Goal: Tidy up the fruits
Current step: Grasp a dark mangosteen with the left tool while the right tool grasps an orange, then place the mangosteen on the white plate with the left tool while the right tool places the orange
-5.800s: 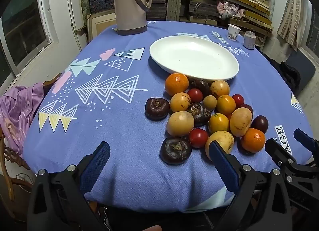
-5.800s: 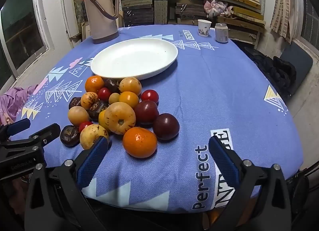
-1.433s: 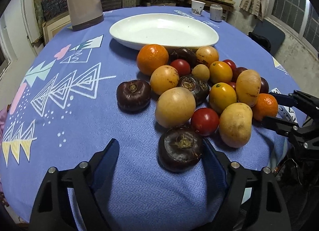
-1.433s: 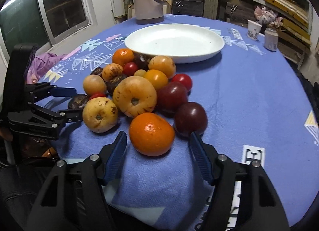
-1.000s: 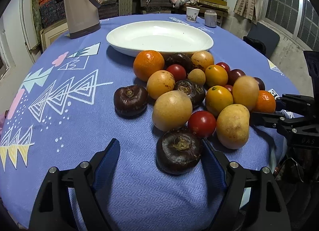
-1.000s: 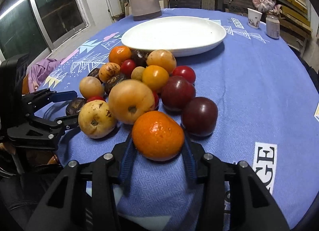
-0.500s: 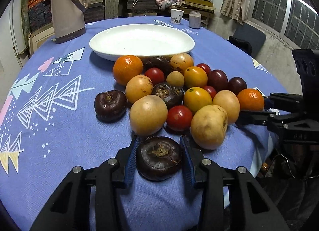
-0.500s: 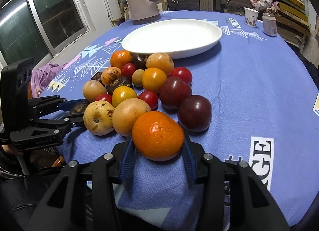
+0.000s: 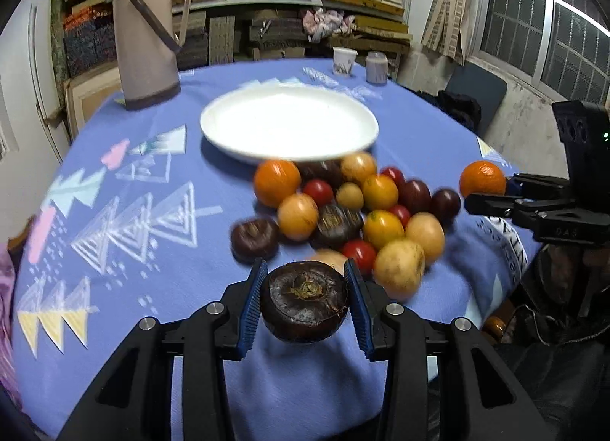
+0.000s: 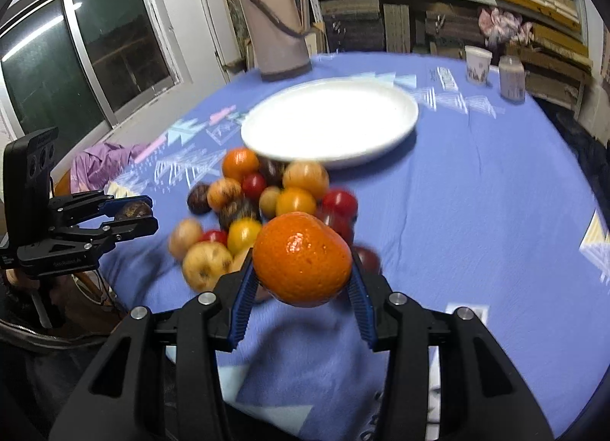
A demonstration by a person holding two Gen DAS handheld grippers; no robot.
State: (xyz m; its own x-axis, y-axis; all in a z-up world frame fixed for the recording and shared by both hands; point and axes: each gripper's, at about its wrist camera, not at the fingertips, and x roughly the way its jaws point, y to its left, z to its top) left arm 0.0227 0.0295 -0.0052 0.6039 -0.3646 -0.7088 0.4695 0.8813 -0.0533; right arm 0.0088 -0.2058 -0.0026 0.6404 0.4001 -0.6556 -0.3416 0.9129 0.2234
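My left gripper (image 9: pixel 305 305) is shut on a dark brown round fruit (image 9: pixel 305 302) and holds it above the blue tablecloth. My right gripper (image 10: pixel 301 281) is shut on an orange (image 10: pixel 302 263), also lifted; the orange also shows in the left wrist view (image 9: pixel 482 178). A pile of several fruits (image 9: pixel 343 208) lies on the cloth in front of the empty white plate (image 9: pixel 289 124). The plate also shows in the right wrist view (image 10: pixel 331 121), behind the pile (image 10: pixel 259 204). The left gripper shows at the left of the right wrist view (image 10: pixel 133 212).
A tan thermos jug (image 9: pixel 146 35) stands behind the plate at the left. A paper cup (image 9: pixel 344 60) and a small jar (image 9: pixel 375 66) stand at the table's far edge. Shelves of stacked boxes fill the back wall. A purple cloth (image 10: pixel 103 162) lies off the table's left side.
Both grippers have lifted their fruits off the cloth: the left one raised the dark fruit, the right one raised the orange away from the pile.
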